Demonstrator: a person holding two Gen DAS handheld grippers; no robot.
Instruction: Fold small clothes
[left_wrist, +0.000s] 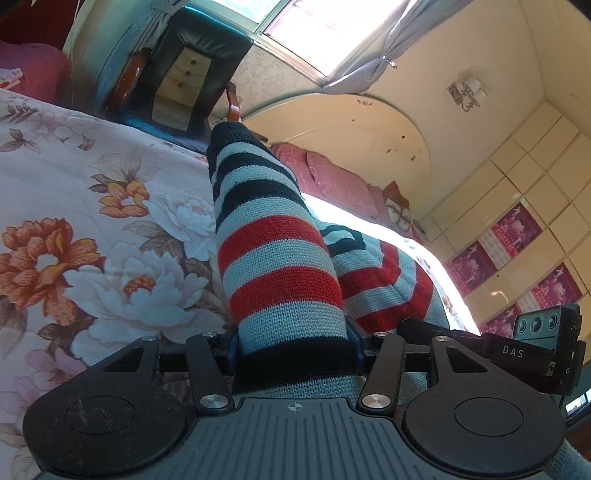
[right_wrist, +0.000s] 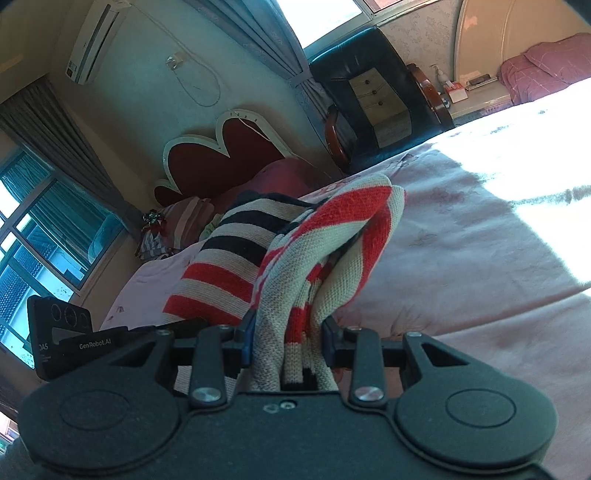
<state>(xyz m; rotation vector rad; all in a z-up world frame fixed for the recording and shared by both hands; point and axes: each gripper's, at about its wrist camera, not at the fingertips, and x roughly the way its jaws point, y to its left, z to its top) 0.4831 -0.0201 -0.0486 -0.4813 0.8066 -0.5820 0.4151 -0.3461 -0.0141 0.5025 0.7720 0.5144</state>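
Observation:
A small knitted sweater (left_wrist: 280, 258) with red, dark navy and pale stripes is held over the floral bedspread (left_wrist: 92, 221). My left gripper (left_wrist: 293, 347) is shut on one striped part, a sleeve or edge that stands up in front of the camera. My right gripper (right_wrist: 288, 339) is shut on a bunched fold of the same sweater (right_wrist: 295, 243), which rises and droops over its fingers. The other gripper's body shows at the right in the left wrist view (left_wrist: 546, 343) and at the left in the right wrist view (right_wrist: 62, 332).
The bed has a pink floral cover (right_wrist: 461, 240) with a bright sun patch. A black leather armchair (right_wrist: 380, 96) stands beside the bed. Pink pillows (left_wrist: 332, 177) lie at a headboard. A second bed with a red headboard (right_wrist: 221, 155) stands behind.

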